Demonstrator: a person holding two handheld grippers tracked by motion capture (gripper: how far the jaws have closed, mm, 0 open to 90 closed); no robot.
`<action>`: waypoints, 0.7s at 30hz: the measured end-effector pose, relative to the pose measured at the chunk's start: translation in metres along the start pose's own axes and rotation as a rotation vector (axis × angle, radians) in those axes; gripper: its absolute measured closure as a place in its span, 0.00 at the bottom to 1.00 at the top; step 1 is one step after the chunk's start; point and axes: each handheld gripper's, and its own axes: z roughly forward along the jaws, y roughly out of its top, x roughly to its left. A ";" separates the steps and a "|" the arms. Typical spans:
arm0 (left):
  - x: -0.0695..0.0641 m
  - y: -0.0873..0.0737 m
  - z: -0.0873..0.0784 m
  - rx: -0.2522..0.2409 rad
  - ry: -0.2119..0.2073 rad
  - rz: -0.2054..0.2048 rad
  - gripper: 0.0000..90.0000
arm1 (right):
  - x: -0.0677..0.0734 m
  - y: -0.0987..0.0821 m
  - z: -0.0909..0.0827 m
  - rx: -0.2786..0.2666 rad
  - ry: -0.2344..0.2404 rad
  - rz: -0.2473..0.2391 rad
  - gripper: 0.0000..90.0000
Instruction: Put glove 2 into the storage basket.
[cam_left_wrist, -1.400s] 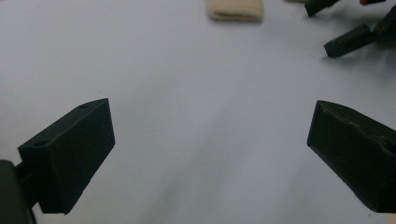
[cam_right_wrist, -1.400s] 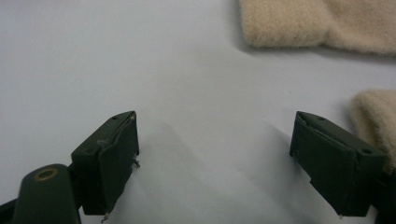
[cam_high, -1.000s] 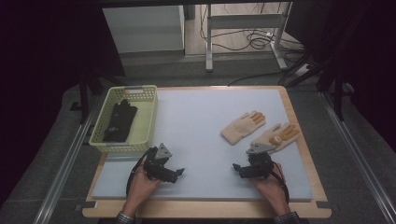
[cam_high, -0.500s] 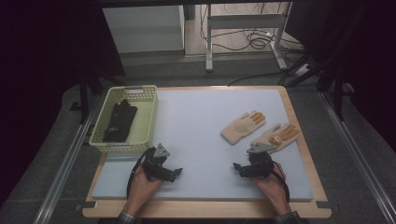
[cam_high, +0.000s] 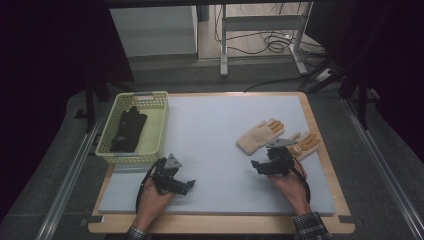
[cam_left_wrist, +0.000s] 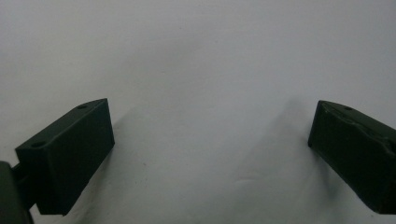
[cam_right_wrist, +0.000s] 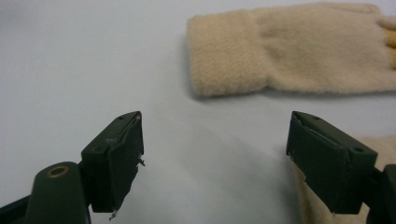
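One tan glove just beyond the empty-jawed right gripper

**Colours on my bench**

My left claw and my right claw are both black, the right one topped by a grey three-cornered plate. The padded mat under them is a pale blue-grey, framed by the light wooden bench. The nearer fleece glove is plain cream-beige; the farther fleece glove is the same beige with orange fingertips. The plastic lattice basket is pale yellow-green, and the folded glove inside it is black. My sleeve cuffs are checked in dark tones.
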 end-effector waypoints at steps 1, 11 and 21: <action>0.000 0.000 0.000 0.000 0.000 0.000 0.00 | -0.001 0.001 0.000 0.002 -0.003 0.004 0.20; 0.000 0.000 0.000 -0.001 0.000 -0.001 0.00 | -0.018 0.018 0.011 0.032 -0.044 0.016 0.21; 0.000 0.000 0.000 -0.001 0.000 -0.001 0.00 | -0.035 0.041 0.026 0.010 -0.093 0.013 0.21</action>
